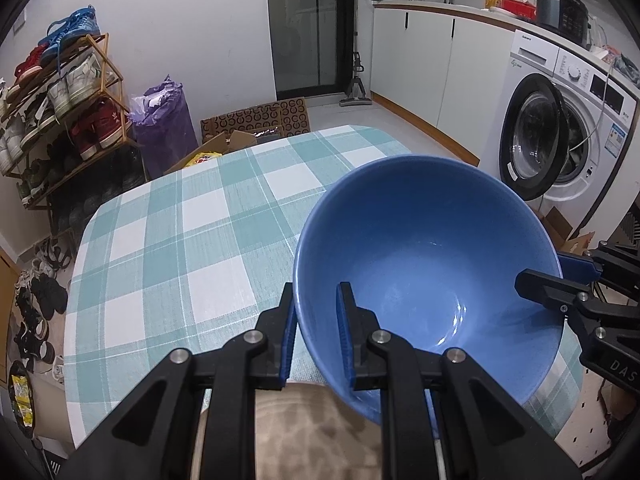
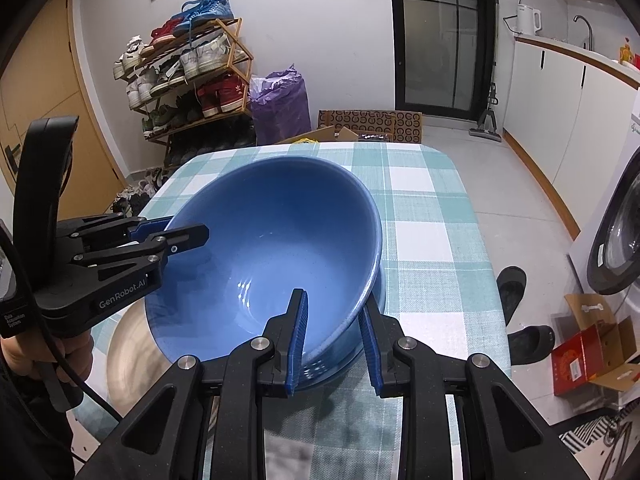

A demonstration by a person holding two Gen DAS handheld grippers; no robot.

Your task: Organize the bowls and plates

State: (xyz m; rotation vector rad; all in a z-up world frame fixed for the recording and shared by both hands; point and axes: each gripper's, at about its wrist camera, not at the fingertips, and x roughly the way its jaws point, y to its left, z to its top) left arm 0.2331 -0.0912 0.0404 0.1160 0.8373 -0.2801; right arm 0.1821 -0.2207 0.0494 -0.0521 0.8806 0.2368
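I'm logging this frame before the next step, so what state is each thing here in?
blue bowl: empty, upright, gripped at opposite rims, above the table.
left gripper: jaws shut on the bowl's rim.
right gripper: jaws shut on the opposite rim.
beige plate: partly hidden under the bowl.
washing machine door: open.

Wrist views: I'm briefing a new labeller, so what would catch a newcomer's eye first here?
The big blue bowl fills the middle, its rim pinched on opposite sides by the left gripper and the right gripper, jaws closed on the wall. Under it lies the teal checked tablecloth, with a beige plate half hidden below the bowl. Behind stand a crowded shoe rack and a washing machine.
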